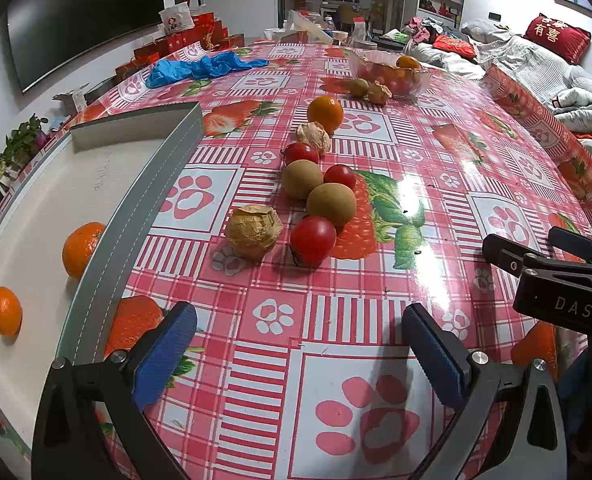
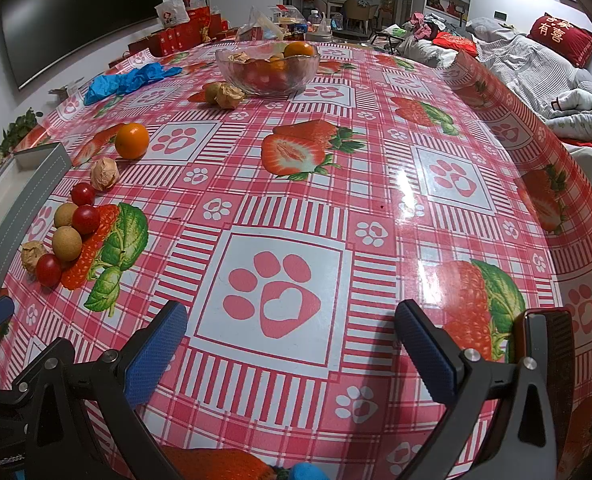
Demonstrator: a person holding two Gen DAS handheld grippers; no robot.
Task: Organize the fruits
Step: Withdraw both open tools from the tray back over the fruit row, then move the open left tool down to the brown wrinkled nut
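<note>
The left gripper [image 1: 300,340] hung spread and empty over the worktop [image 1: 376,288]. Just ahead, slightly left of its centreline, lay the nearest cherry tomato [image 1: 312,241], heading a fruit row running away toward the glass bowl [image 1: 392,76]. The right gripper [image 2: 291,340], also spread, sat farther off; the tray [image 1: 55,200] lay left of the tomato.

Left hand-held gripper [image 1: 299,354] and right hand-held gripper [image 2: 291,354], both wide apart, unloaded

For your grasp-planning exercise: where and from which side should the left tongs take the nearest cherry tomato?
Grip the cherry tomato across its round middle, coming from the near side with the open left tongs: a longan crowds its far side.
</note>
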